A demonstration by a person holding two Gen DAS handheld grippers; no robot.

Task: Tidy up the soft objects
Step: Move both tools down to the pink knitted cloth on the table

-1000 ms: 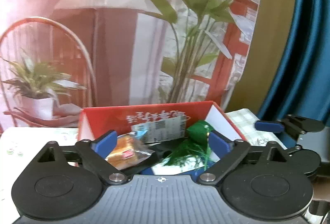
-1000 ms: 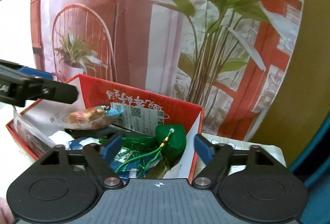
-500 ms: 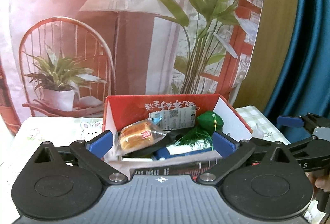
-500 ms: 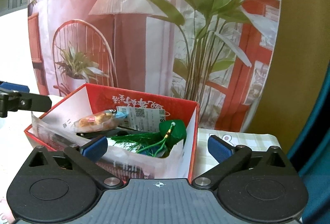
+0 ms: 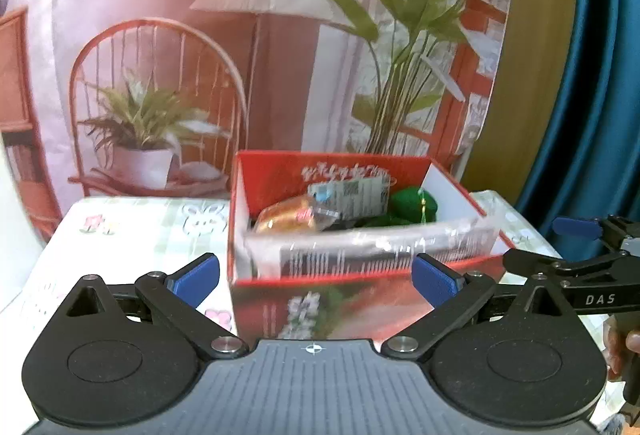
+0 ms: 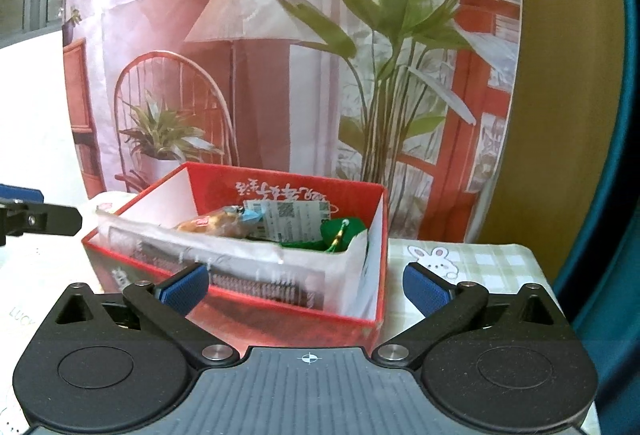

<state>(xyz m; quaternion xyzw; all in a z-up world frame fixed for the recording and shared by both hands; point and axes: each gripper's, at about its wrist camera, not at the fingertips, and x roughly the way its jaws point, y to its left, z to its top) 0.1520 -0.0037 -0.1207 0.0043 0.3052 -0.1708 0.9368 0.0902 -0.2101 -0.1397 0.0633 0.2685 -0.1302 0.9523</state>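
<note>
A red cardboard box (image 5: 280, 171) (image 6: 372, 315) stands on the table. Inside lie a wrapped orange bun (image 5: 286, 221) (image 6: 208, 225), a green tasselled pouch (image 5: 414, 201) (image 6: 340, 231), a clear packet with a printed label (image 5: 352, 195) (image 6: 296, 215) and a long white plastic packet (image 5: 372, 247) (image 6: 224, 255) along the near wall. My left gripper (image 5: 316, 279) is open, short of the box, with nothing between its blue pads. My right gripper (image 6: 306, 285) is open too, empty, in front of the box's near right corner. The right gripper's fingers (image 5: 576, 227) show at the left wrist view's right edge.
A pale checked tablecloth with rabbit and flower prints (image 5: 140, 235) (image 6: 472, 263) covers the table. Behind the box hangs a printed backdrop of a lamp, chair and plants (image 5: 260, 35). A blue curtain (image 5: 592, 75) hangs at the right. A hand (image 5: 618, 347) shows at the right edge.
Both grippers have drawn back from the box, which now looks smaller and farther. The right gripper's jaws have spread wider. The green pouch and bun stay in the box.
</note>
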